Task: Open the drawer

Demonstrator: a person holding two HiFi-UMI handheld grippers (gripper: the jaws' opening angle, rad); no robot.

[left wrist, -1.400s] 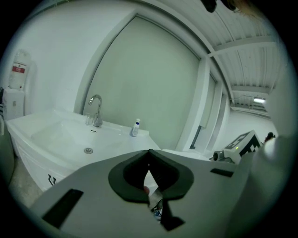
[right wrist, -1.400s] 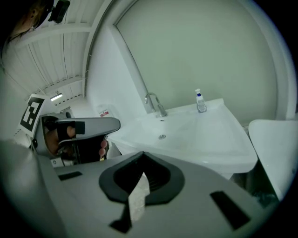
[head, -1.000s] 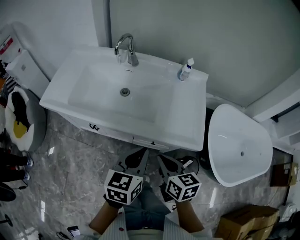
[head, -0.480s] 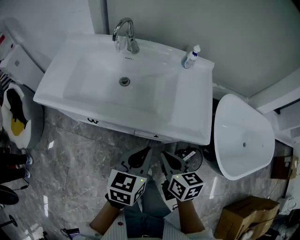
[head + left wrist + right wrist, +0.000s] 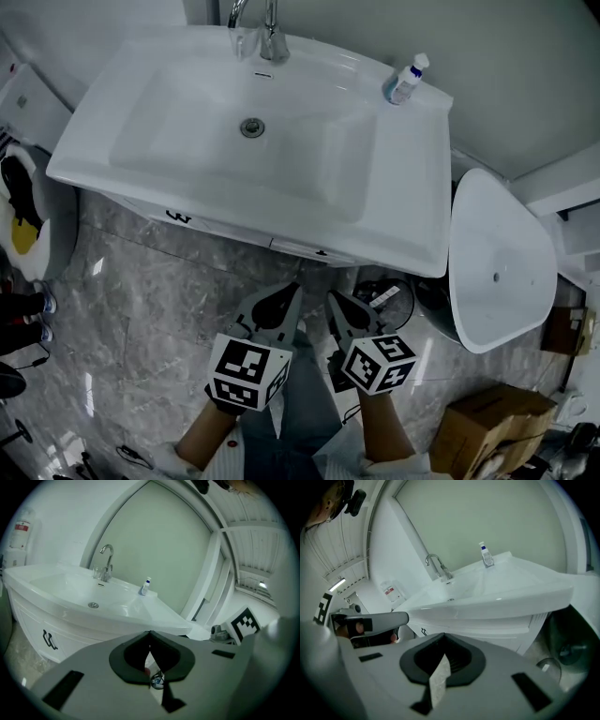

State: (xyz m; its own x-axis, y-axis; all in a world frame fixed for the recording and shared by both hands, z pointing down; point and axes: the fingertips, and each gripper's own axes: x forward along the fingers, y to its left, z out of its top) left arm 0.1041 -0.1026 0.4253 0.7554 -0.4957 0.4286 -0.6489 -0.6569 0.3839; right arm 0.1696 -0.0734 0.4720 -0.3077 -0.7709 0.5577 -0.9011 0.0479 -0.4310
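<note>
Marble floor (image 5: 159, 300); drawer (image 5: 298, 247) at 12 o'clock, unopened. Left claw (image 5: 289, 296) and right claw (image 5: 336, 302), both pinched empty, have sunk lower. Approach only beginning.

The washbasin (image 5: 394, 216) is white all over, with a shiny silver tap (image 5: 272, 37) and a white bottle (image 5: 405, 82) carrying a blue label. The cabinet (image 5: 150, 211) below is white too, and its handle (image 5: 178, 217) is black. The floor (image 5: 141, 309) is grey marble run through with pale veins. The left hand-held gripper (image 5: 292, 289) and right hand-held gripper (image 5: 333, 298) are grey with black pads, and each is topped by a cube of black-and-white square markers. The cardboard box (image 5: 492, 427) is brown and the wall (image 5: 525, 75) pale grey-green.
</note>
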